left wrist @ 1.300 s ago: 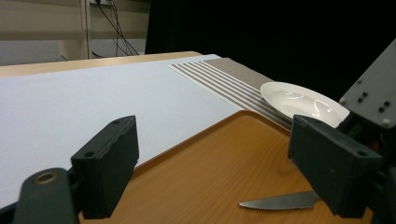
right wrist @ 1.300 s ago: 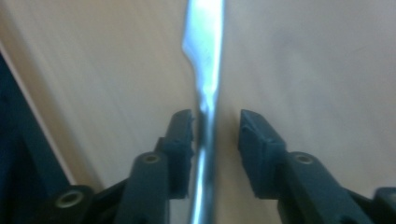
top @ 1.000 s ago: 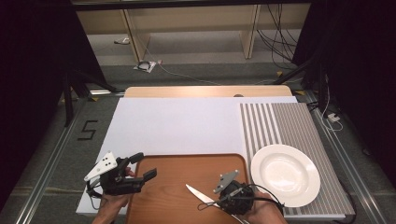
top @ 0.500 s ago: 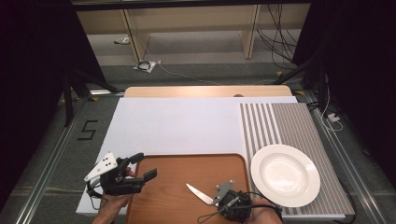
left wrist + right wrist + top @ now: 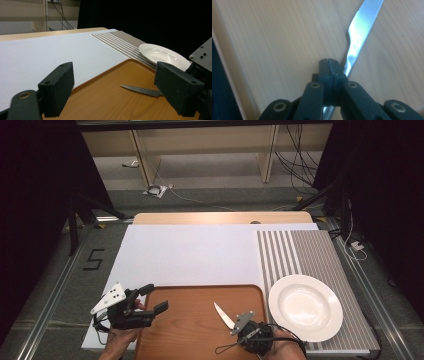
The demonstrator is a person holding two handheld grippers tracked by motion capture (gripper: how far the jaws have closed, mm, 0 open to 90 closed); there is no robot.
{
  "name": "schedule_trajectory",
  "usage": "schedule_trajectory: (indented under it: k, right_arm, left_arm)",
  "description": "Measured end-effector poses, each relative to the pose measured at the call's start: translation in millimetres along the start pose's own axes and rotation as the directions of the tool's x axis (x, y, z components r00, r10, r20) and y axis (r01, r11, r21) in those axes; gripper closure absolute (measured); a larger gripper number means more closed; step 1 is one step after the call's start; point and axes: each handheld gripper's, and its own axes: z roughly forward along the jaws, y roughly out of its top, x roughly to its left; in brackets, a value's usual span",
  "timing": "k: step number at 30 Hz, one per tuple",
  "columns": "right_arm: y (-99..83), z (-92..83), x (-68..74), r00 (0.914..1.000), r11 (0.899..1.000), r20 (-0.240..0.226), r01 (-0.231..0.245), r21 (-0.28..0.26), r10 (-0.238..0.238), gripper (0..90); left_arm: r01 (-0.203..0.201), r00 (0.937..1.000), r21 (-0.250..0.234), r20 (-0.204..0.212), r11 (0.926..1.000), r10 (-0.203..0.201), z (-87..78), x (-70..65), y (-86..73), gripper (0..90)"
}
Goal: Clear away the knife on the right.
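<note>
High view, bottom centre: black two-jaw right gripper [image 5: 235, 325] in a hand, pointed up and to the left over a rounded brown wooden tray [image 5: 190, 335]. Jaws pressed together with no gap. Just ahead of them, a silver table knife with a serrated blade [image 5: 222, 314], lying aslant over the tray's right half, tip aimed away from the person and to the left.

Right gripper view, up close: both black jaws closed flat against each other, the knife's handle slipping under their tips on one side and showing again lower down between the linkage arms. Hard to tell from here whether clamped or merely touched.

Bottom left of the high view: black left gripper [image 5: 154, 298] with a grey three-cornered plate on top, held at the tray's left edge, jaws spread wide with nothing between them. Well apart from the knife.

Left gripper view: looking across the tray between the two spread jaws, with the blade low over the wood and its handle end hidden behind the far jaw.

Right of the tray, just beside it: a round white ceramic plate [image 5: 305, 307] resting on a grey striped mat [image 5: 300, 250]. Beyond the tray, a large white sheet [image 5: 200, 255] covering the table.
</note>
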Motion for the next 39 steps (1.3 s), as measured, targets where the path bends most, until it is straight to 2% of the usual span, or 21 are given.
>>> schedule_trajectory:
  k: [9, 20, 39]
  right_arm:
    - [-6.9, -2.5, -6.6, 0.9990, 1.000, 0.043, -0.016, 0.003, 0.016, 90.0]
    - [-19.0, -6.9, -14.3, 0.9945, 0.998, 0.087, -0.058, 0.005, 0.058, 90.0]
    - [-33.5, -12.4, -18.2, 0.9905, 0.995, 0.099, -0.096, 0.005, 0.095, 90.0]
  left_arm:
    - [0.001, 1.0000, 0.000, 0.000, 1.0000, -0.001, 0.0, -0.1, -0.1, 16.3]
    - [-0.001, 1.0000, 0.002, -0.001, 1.0000, 0.001, 0.1, -0.1, -0.1, 16.3]
    - [0.000, 1.0000, 0.002, -0.002, 1.0000, 0.000, 0.3, 0.2, -0.2, 16.3]
